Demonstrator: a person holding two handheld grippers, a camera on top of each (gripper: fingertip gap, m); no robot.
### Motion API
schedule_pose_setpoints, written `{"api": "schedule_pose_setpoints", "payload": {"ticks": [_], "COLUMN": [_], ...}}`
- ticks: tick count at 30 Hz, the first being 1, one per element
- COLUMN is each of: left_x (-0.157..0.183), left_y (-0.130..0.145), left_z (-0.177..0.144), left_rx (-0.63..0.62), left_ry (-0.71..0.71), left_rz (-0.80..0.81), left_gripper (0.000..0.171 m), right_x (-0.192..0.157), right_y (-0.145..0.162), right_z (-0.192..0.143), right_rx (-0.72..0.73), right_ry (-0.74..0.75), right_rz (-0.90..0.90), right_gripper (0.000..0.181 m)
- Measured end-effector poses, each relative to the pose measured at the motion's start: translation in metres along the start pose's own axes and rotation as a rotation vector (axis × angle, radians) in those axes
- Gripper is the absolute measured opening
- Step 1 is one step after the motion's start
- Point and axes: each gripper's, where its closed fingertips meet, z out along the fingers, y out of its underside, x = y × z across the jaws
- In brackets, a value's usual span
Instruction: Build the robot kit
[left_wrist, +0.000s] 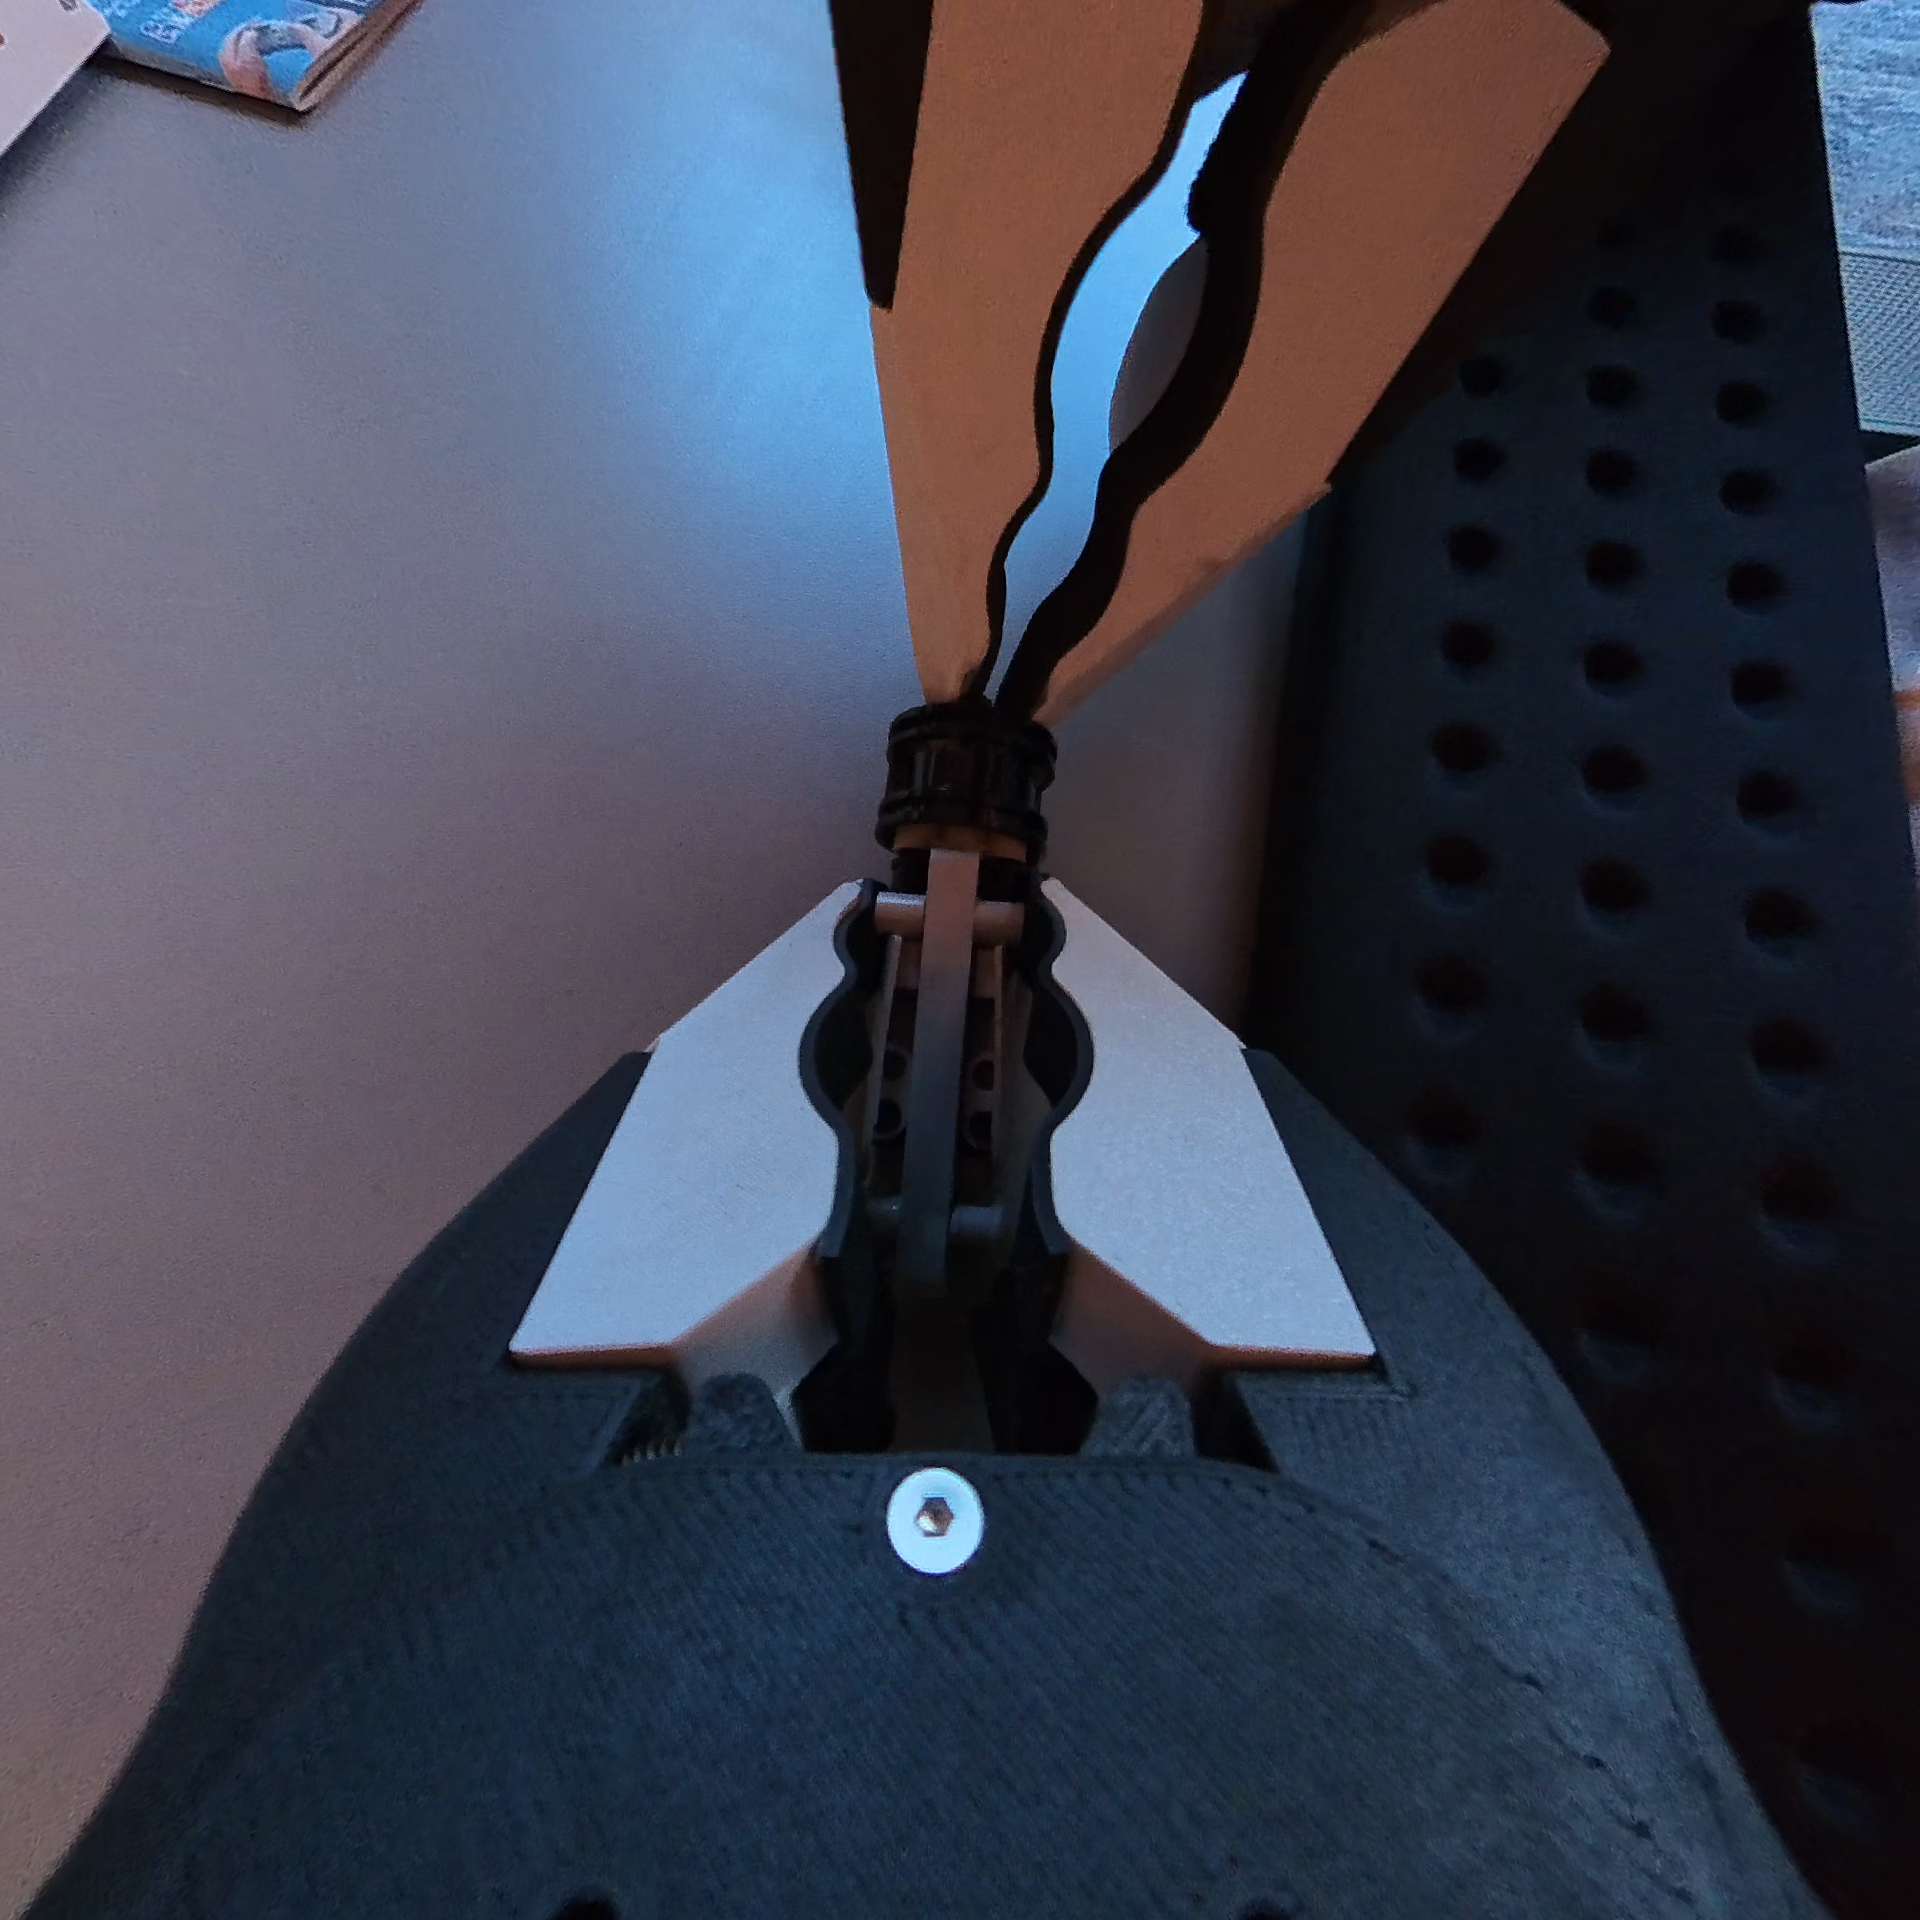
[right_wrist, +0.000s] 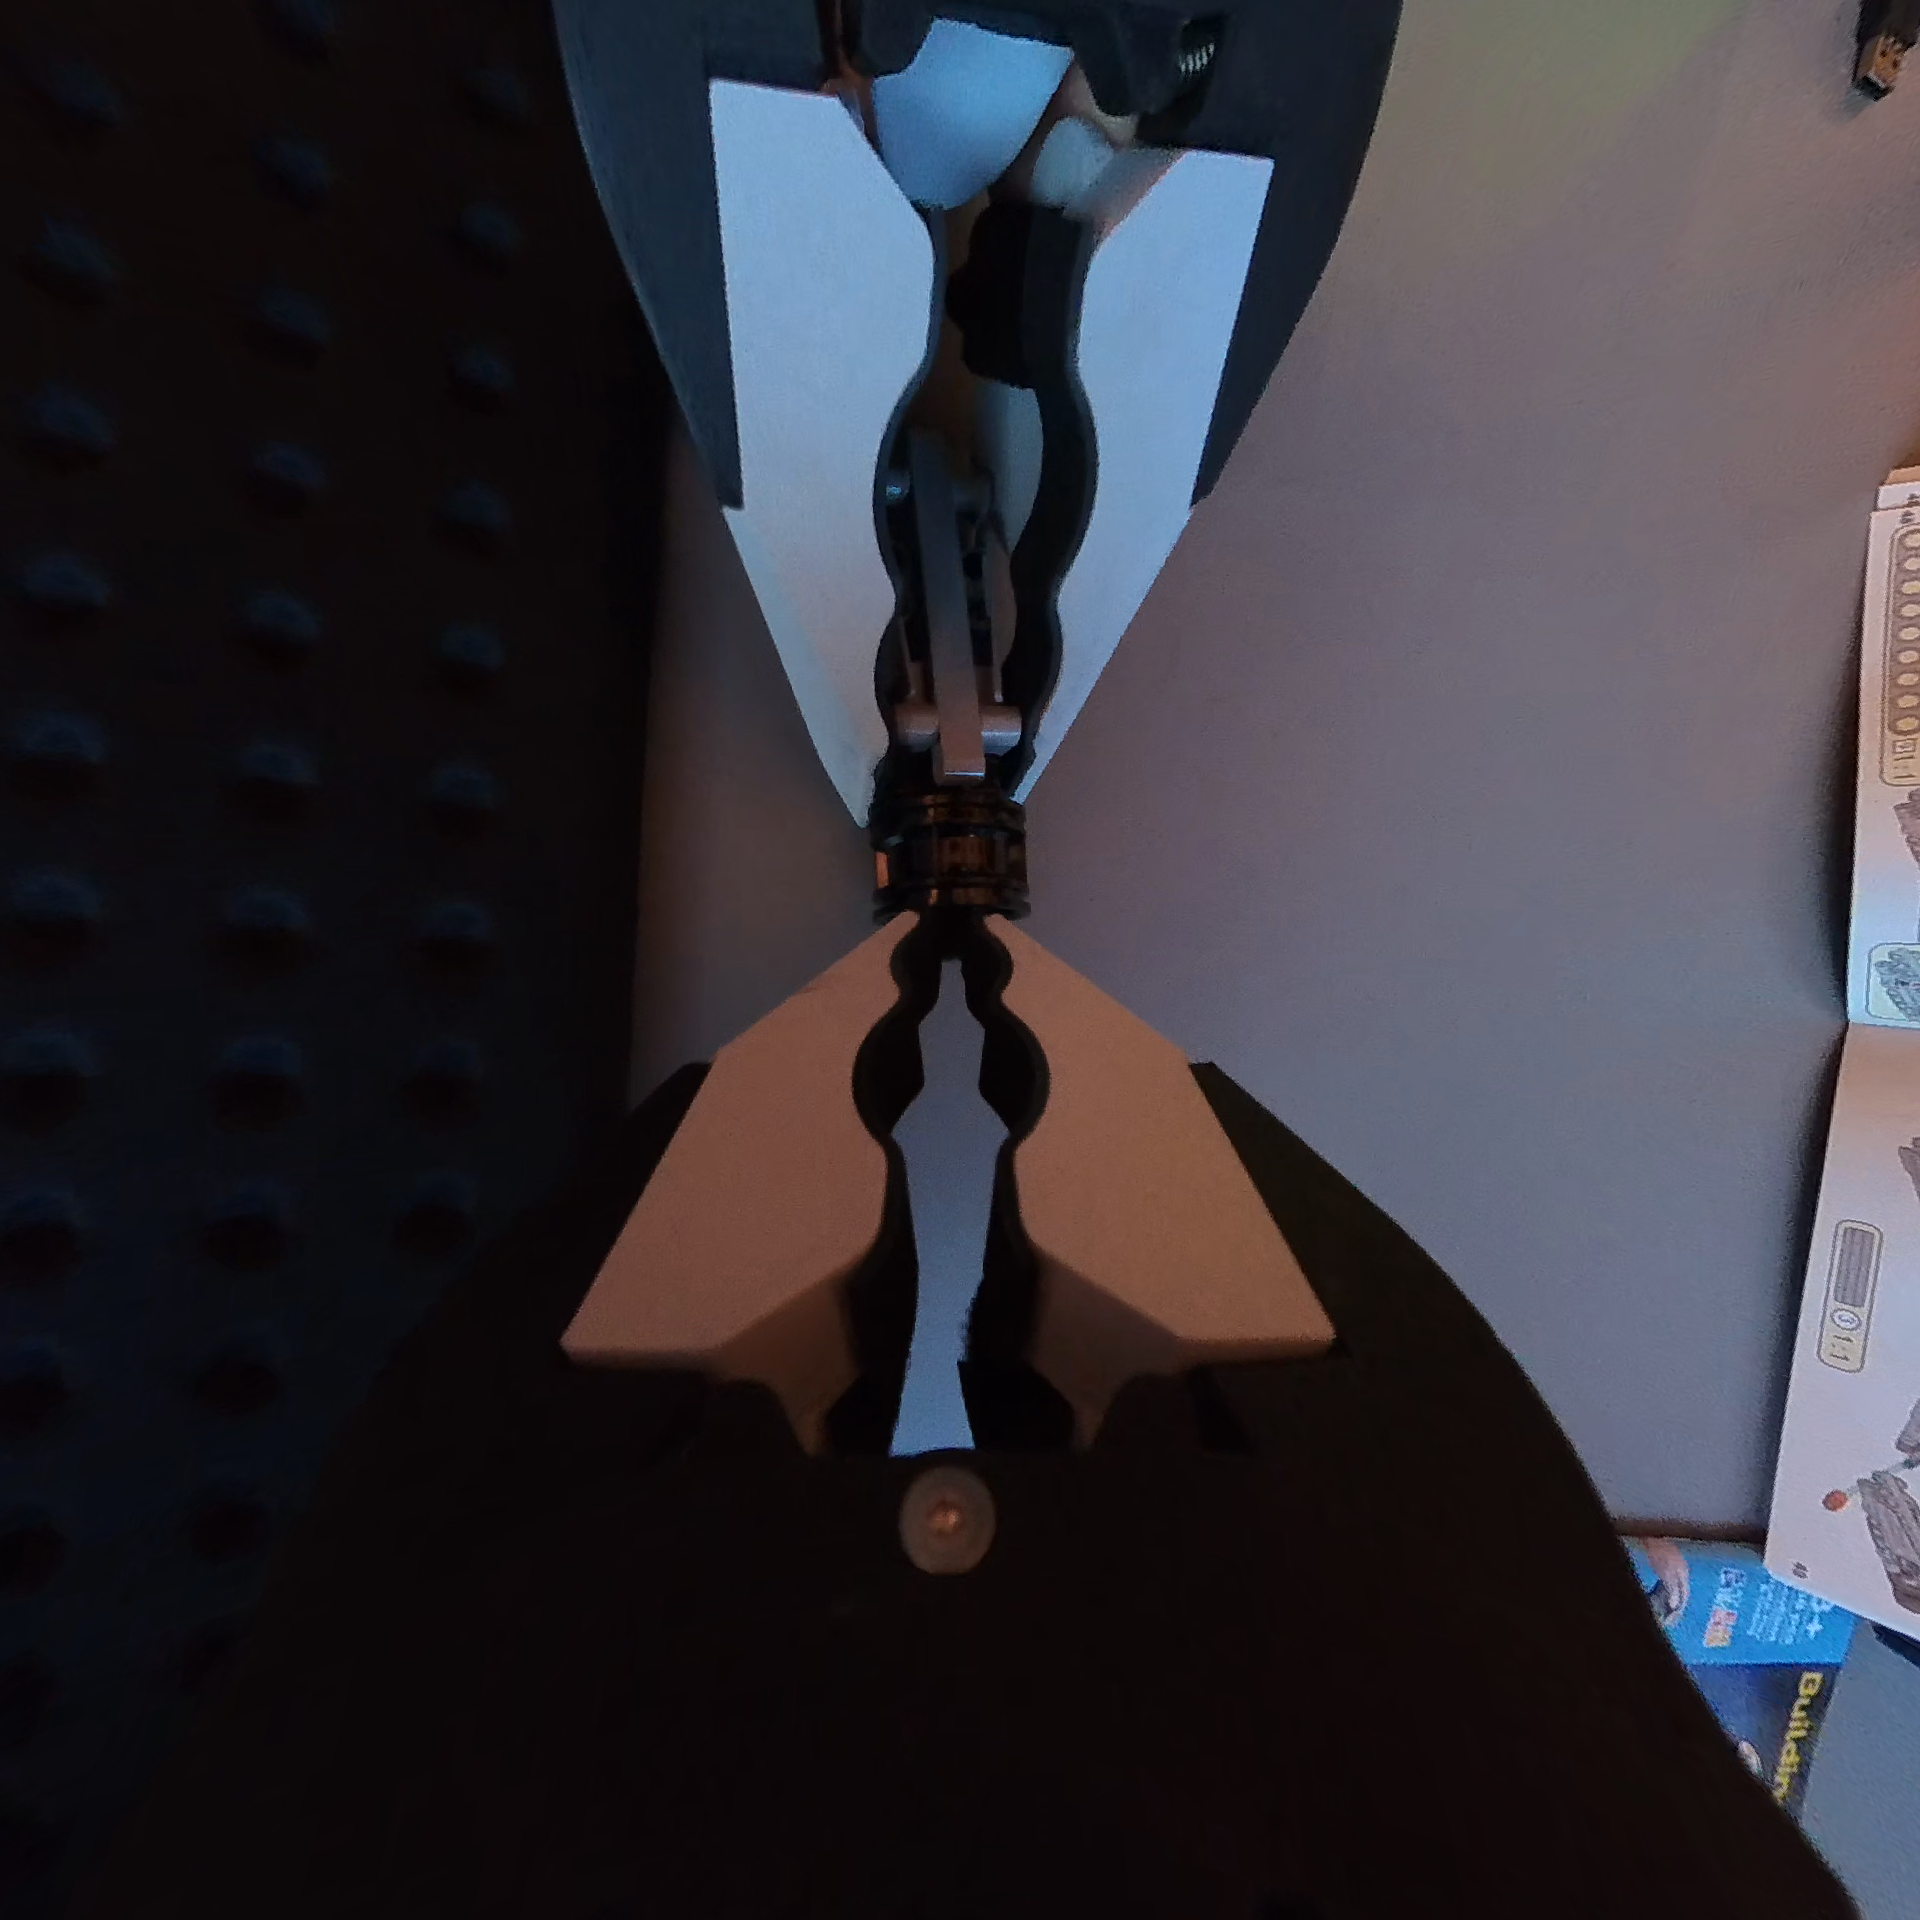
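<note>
My left gripper (left_wrist: 956, 894) is shut on a grey beam assembly (left_wrist: 940, 1039) of holed building pieces that lies lengthwise between its pads. A black ridged wheel (left_wrist: 966, 774) sits on the assembly's far end, just past the fingertips. My right gripper (left_wrist: 987, 691) faces it from above, its tips pinched together at the wheel's far face. In the right wrist view my right gripper (right_wrist: 951, 940) is nearly closed against the wheel (right_wrist: 951, 868), with the left gripper (right_wrist: 951, 800) and the grey assembly (right_wrist: 951, 644) beyond. The exact contact point is hidden.
Both grippers hover over a grey tabletop (left_wrist: 416, 623). A black board with rows of holes or studs (left_wrist: 1610, 727) lies beside them and shows in the right wrist view (right_wrist: 260, 727). An instruction booklet (right_wrist: 1870, 1039) and a blue box (right_wrist: 1745, 1662) lie at the table's side. Less than 4 cm separates the two grippers' tips.
</note>
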Motion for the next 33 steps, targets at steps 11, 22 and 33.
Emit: {"api": "schedule_pose_setpoints", "payload": {"ticks": [11,22,33], "left_x": [-0.001,-0.005,-0.006], "left_y": [-0.001,0.015,0.018], "left_z": [0.001,-0.018,-0.021], "left_rx": [0.003,0.0,0.005], "left_ry": [-0.001,-0.008,0.033], "left_rz": [-0.004,0.003,-0.021], "left_gripper": [0.025,0.029,0.024], "right_x": [0.002,0.006,0.007], "right_y": [0.003,0.011,0.008], "right_z": [0.001,-0.001,0.0], "right_rx": [-0.001,0.1,0.104], "right_ry": [-0.003,-0.023,-0.016], "right_rz": [0.007,-0.02,0.004], "right_gripper": [0.0,0.002,0.0]}}
